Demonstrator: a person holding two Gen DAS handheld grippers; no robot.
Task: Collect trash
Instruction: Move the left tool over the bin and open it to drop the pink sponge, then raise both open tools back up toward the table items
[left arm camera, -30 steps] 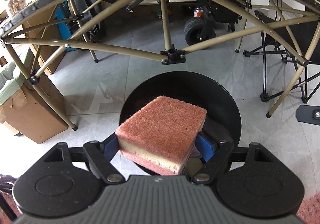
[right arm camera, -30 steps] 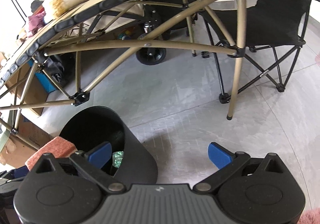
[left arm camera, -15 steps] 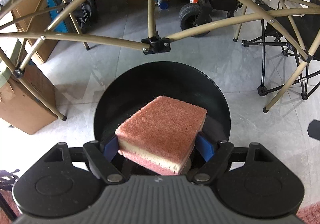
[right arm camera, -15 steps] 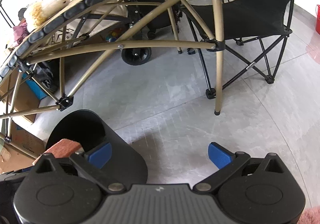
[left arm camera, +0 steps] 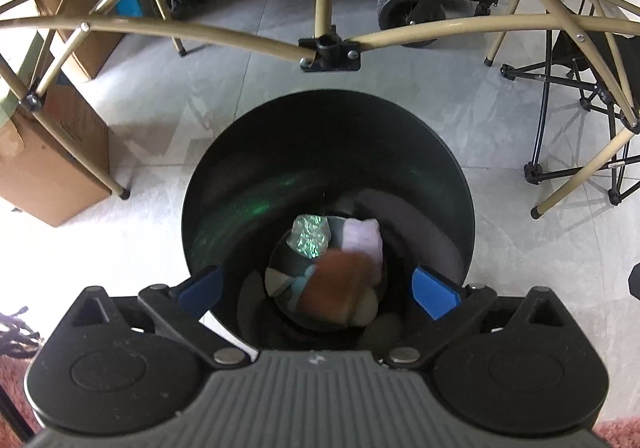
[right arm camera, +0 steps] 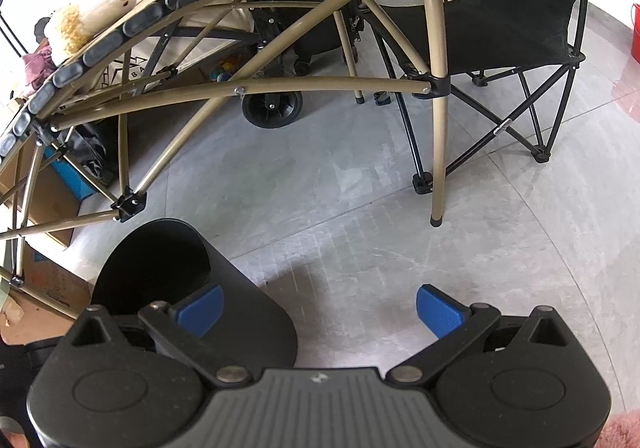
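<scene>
A black round trash bin (left arm camera: 328,119) stands on the grey floor right under my left gripper (left arm camera: 318,290), which is open and empty above its mouth. The pink sponge (left arm camera: 336,288) lies blurred at the bottom of the bin, beside a shiny green wrapper (left arm camera: 310,236) and a pale lilac piece (left arm camera: 362,238). In the right wrist view the bin (right arm camera: 240,312) stands at lower left. My right gripper (right arm camera: 318,310) is open and empty over bare floor, just right of the bin.
A folding table's tan frame (left arm camera: 328,47) arches over and behind the bin; one leg (right arm camera: 438,151) stands right of it. Cardboard boxes (left arm camera: 44,163) sit at left. A black camp chair (right arm camera: 520,27) and a cart wheel (right arm camera: 272,107) lie beyond.
My left gripper opened and let go of the pink sponge, which dropped into the bin. The left gripper also moved forward over the bin's mouth. The right gripper stayed open.
</scene>
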